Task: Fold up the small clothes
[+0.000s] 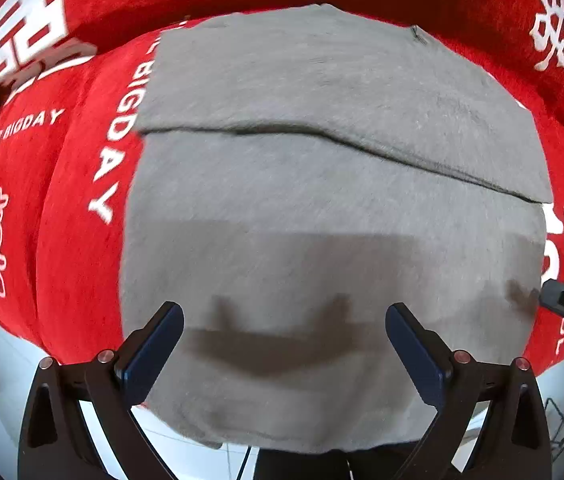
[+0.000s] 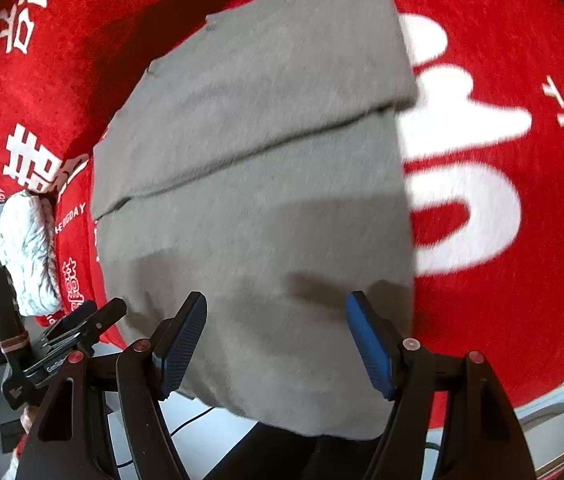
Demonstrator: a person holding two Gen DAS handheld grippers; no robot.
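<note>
We've got the grey garment [image 1: 321, 208] lying flat on the red blanket [image 1: 78, 240], already partly folded: one flap lies over the far half, its edge running across the garment's middle.

Left of the garment: bare blanket with white lettering, plenty of room. A white quilted item [image 2: 28, 248] sits well left of the garment, out of the way.

Left hand-held gripper [image 1: 283, 344]: jaws wide, nothing between them, hovering over the garment's near half, pointing down. Right hand-held gripper [image 2: 276, 332]: also wide, empty, over the near half toward the garment's right edge.

Our read: next fold takes the near hem up over the far part. To do it well, we should pinch both near corners level, lift together, keep the hem taut and lay it parallel to the flap edge.

Watch: the near hem overhangs the blanket's front edge, so we grab there without snagging blanket pile. Right of the garment: open blanket, room to swing.
</note>
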